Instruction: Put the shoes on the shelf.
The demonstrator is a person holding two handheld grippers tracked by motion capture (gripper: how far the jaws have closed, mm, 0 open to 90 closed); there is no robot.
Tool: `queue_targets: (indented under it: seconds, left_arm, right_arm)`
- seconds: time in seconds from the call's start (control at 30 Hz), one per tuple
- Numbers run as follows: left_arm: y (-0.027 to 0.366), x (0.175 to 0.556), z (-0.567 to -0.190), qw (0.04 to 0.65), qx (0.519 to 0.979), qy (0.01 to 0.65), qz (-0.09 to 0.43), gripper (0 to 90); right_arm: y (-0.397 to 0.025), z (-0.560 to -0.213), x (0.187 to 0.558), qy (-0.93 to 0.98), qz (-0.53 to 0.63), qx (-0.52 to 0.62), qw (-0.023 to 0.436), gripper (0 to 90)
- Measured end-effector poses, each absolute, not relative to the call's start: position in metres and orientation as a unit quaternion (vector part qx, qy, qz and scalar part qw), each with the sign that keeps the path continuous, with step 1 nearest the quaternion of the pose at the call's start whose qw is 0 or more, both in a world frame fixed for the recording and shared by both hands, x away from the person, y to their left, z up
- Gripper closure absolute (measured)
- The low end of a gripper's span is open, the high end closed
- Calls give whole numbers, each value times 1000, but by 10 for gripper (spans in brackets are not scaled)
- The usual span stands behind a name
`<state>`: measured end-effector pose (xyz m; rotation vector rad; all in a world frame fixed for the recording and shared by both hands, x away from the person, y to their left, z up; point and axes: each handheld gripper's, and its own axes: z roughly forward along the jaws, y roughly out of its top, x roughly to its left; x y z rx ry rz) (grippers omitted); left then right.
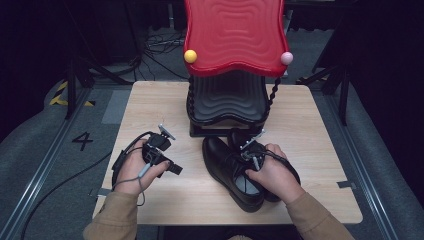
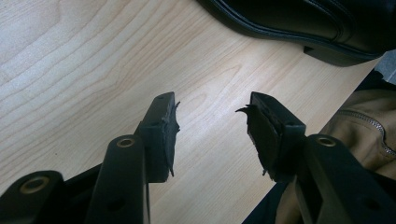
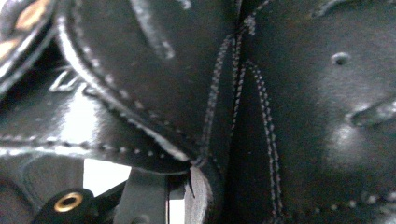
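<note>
High view: the right tongs [image 1: 248, 152] sit at the opening of a black leather shoe [image 1: 227, 167], pushed into its laced upper, with the person's right hand [image 1: 272, 172] wrapped over the heel end. In the right gripper view the stitched leather [image 3: 280, 116] presses right against the camera, and one pad [image 3: 198, 196] lies along a leather edge; whether the tongs are clamped on it I cannot tell. The left tongs [image 2: 212, 135] hang wide apart over bare wood, holding nothing, with the shoe's sole edge [image 2: 299, 28] well beyond their tips. The shoe lies near the middle of the desk [image 1: 150, 105], its long axis running from the person's side toward the far side, toe aimed away and slightly left, at the rack. A second black shoe [image 1: 240, 137] lies just beside it on the right, largely hidden by the hand. Behind both stands a black wavy rack [image 1: 227, 100] topped by a red wavy tray [image 1: 235, 35].
</note>
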<state>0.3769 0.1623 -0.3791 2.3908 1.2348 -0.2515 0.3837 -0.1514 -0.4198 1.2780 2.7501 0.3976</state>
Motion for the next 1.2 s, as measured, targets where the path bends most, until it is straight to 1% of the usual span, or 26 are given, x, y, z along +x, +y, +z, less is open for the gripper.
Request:
queue_targets:
  seconds: [0.1, 0.27, 0.37, 0.53, 0.9, 1.0, 1.17, 1.2]
  left_arm:
    - [163, 379, -381, 217, 864, 445, -93, 528]
    - [163, 380, -382, 217, 863, 447, -94, 528]
    - [163, 380, -382, 218, 863, 446, -95, 528]
    - [168, 381, -380, 223, 860, 450, -95, 529]
    - [174, 379, -377, 232, 856, 452, -92, 530]
    - [177, 379, -376, 234, 854, 455, -90, 530]
    - [180, 378, -374, 239, 852, 458, -86, 530]
    - [180, 377, -374, 238, 852, 458, -87, 530]
  right_arm:
    - [-152, -420, 386, 900, 130, 414, 32, 672]
    - [-151, -419, 386, 894, 126, 430, 31, 699]
    - [-154, -419, 388, 889, 134, 438, 27, 750]
    - [-153, -416, 393, 885, 121, 450, 14, 797]
    - [-154, -407, 395, 893, 102, 437, 14, 821]
    - [-153, -398, 389, 899, 96, 427, -5, 821]
    - [-152, -387, 381, 904, 97, 416, -7, 820]
    - [-153, -378, 380, 904, 99, 417, -15, 820]
